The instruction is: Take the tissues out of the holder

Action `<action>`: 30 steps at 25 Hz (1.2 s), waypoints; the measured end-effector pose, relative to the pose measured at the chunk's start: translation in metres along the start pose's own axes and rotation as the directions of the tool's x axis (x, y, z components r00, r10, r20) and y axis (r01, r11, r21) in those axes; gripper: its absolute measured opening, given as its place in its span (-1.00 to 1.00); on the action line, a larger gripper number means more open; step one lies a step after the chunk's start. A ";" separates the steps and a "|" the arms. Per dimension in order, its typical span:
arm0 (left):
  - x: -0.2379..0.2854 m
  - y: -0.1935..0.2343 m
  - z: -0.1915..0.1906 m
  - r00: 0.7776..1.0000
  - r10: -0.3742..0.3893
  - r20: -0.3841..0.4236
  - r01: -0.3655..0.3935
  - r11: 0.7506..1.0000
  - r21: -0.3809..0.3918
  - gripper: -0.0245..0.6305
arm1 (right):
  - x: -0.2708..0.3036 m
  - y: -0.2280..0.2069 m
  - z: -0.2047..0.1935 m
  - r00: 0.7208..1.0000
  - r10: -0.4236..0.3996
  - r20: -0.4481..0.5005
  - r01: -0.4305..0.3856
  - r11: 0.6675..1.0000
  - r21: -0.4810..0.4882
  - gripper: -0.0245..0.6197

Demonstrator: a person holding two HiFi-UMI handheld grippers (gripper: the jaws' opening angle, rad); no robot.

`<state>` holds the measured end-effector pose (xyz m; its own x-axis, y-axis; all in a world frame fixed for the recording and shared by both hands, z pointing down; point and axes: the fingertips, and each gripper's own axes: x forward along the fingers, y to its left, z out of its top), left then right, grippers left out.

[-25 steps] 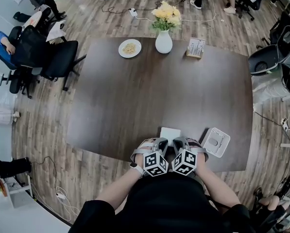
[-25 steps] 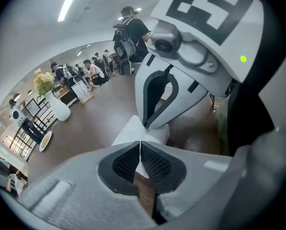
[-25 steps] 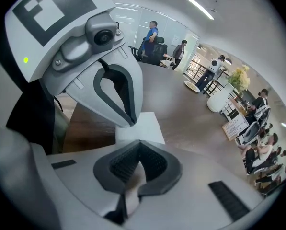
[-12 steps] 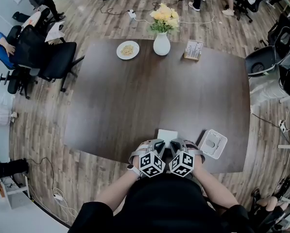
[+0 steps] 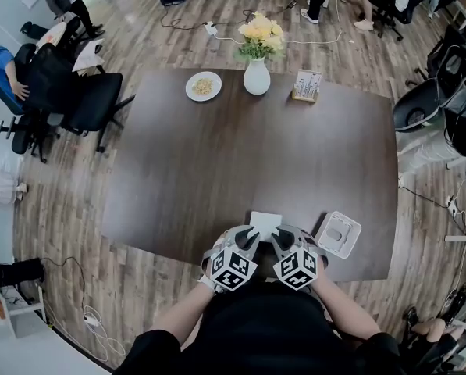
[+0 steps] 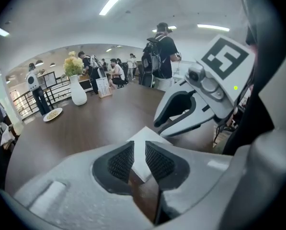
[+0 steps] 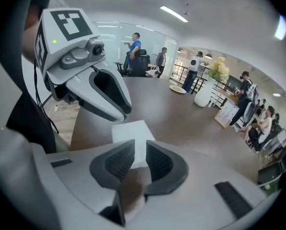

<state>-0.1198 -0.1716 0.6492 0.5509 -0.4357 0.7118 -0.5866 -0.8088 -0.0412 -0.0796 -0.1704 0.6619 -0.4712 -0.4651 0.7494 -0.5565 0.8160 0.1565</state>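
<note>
Left gripper [image 5: 250, 237] and right gripper [image 5: 284, 237] have retreated toward lower centre, fingers opening, empty; tissues [image 5: 265, 222] lie on surface [image 5: 256, 147] beside holder [image 5: 339, 234]; removal apparently complete.

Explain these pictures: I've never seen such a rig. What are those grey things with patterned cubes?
No robot: a person holds a grey claw in each hand, the left claw and the right claw; the cubes belong to them. The wide picture comes from a camera on the person's head. The other two come from cameras riding on the claws, looking along their jaws. On the dark brown table a flat white stack of tissues lies ahead of the claws, a white square holder to its right; a white plate, a white vase of yellow flowers and a card stand sit at the far edge. Both claws are opening and grip nothing.
</note>
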 end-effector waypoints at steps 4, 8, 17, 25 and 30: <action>-0.023 0.002 0.029 0.995 0.013 0.099 -0.003 0.995 -0.098 -0.73 | -0.025 -0.013 0.012 0.996 -0.002 0.084 -0.013 0.985 0.171 -0.70; -0.045 -0.001 0.067 0.977 0.021 0.211 0.017 0.984 -0.178 -0.73 | -0.059 -0.038 0.029 0.978 -0.023 0.208 -0.055 0.930 0.363 -0.80; -0.098 -0.027 0.158 0.902 0.025 0.431 0.086 0.968 -0.235 -0.82 | -0.160 -0.073 0.077 0.889 -0.080 0.452 -0.160 0.869 0.469 -0.90; -0.123 -0.055 0.210 0.837 0.042 0.546 0.107 0.965 -0.239 -0.91 | -0.226 -0.086 0.097 0.806 -0.180 0.563 -0.138 0.869 0.475 -0.90; -0.126 -0.068 0.219 0.825 0.061 0.562 0.098 0.964 -0.248 -0.91 | -0.250 -0.088 0.099 0.752 -0.255 0.608 -0.074 0.884 0.462 -0.90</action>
<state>-0.0189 -0.1481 0.4088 0.7525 -0.6303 0.1908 -0.6585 -0.7243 0.2044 0.0194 -0.1604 0.3966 -0.6284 -0.7666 0.1320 -0.7731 0.5969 -0.2146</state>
